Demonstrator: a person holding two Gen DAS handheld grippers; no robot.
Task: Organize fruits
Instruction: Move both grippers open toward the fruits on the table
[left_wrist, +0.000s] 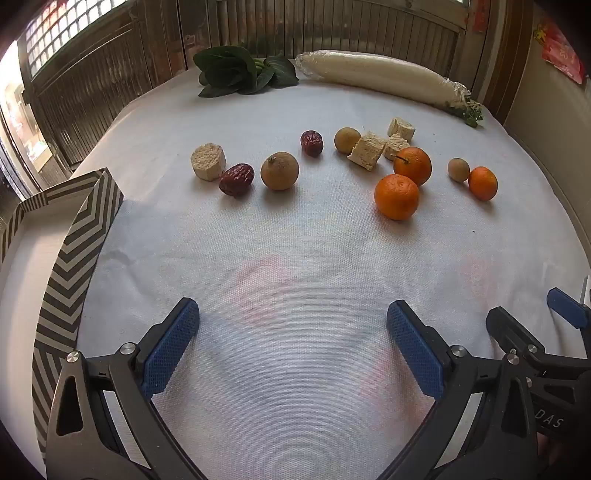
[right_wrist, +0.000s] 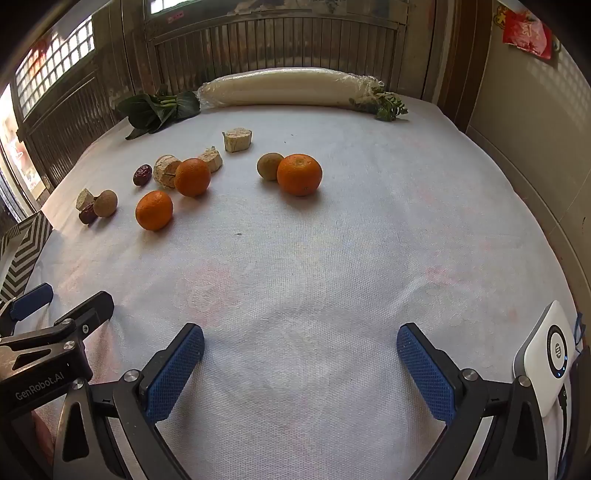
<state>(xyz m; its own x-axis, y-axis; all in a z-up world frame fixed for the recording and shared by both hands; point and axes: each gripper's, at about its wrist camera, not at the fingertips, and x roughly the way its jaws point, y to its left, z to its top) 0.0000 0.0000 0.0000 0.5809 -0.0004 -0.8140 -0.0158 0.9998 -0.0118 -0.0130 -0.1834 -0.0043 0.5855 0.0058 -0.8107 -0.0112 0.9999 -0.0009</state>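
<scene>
both claws gape wide and empty, left gripper (left_wrist: 291, 328) and right gripper (right_wrist: 300, 350), over the table (left_wrist: 295, 251); oranges (left_wrist: 396, 196) mid-table.

2 wrist views, angled down, share fruit-strewn cloth (left_wrist: 295, 258).

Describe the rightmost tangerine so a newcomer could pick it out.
Start at the long wrapped white radish along the table's far edge, then come toward the camera from its right end. The tangerine sits farthest right, beside a small tan longan, and is the smallest of three.
</scene>
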